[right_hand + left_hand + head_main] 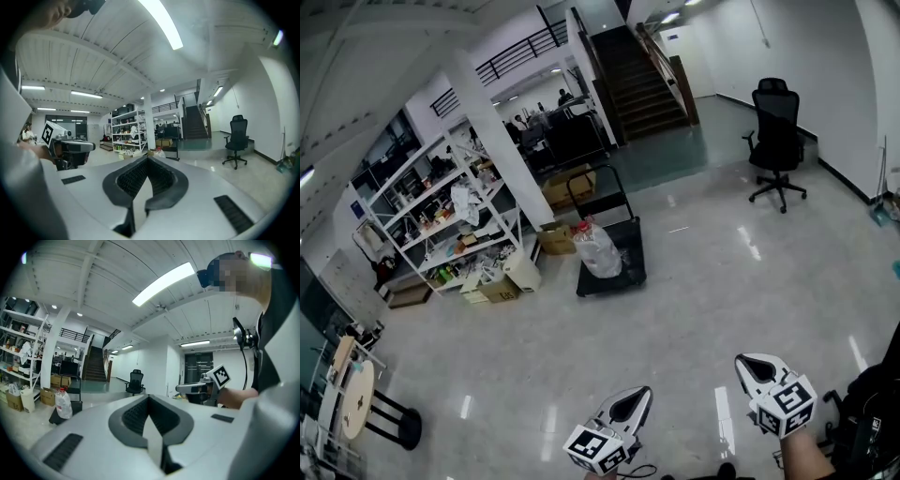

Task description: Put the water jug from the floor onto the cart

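Ahead, water jug [598, 251] stands cap-up on cart [630, 270]; left claw [637, 396] and right claw [746, 362] closed, empty.

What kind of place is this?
Probably an open workshop or lab-office hall: cluttered storage shelves, a platform cart, an office chair and a staircase to a railed upper level.

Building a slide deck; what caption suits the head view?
Left gripper and right gripper, jaws shut and empty, face the water jug at the cart across the floor.

Glossy floor [694, 309], office chair [776, 141], shelving [441, 220], staircase [639, 84]
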### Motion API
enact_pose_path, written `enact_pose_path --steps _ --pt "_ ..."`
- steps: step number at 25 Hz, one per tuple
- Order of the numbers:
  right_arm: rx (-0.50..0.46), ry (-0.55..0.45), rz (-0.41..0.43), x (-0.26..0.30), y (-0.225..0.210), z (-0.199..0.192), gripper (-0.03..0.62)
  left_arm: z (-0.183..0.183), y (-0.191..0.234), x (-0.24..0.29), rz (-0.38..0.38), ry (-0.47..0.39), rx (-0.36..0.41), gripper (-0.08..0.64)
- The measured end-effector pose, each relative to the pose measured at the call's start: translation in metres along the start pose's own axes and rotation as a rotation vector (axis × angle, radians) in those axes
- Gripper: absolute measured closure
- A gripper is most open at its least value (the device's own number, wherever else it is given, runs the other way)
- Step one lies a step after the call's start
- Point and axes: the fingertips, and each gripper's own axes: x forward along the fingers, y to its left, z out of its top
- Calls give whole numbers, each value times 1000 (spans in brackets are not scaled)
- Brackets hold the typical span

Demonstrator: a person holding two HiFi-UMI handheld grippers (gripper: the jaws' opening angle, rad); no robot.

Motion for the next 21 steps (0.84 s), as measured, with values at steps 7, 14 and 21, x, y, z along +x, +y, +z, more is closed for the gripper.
enact_pose_path --steps 7,14,21 --pt "-37 -14 6 6 44 9 591 9 15 -41 12 -47 -13 561" --pt "-53 -9 2 7 72 9 591 10 19 -64 0 -68 -9 561" --pt "-53 1 1 0 81 2 591 3 4 -69 -31 -62 0 561"
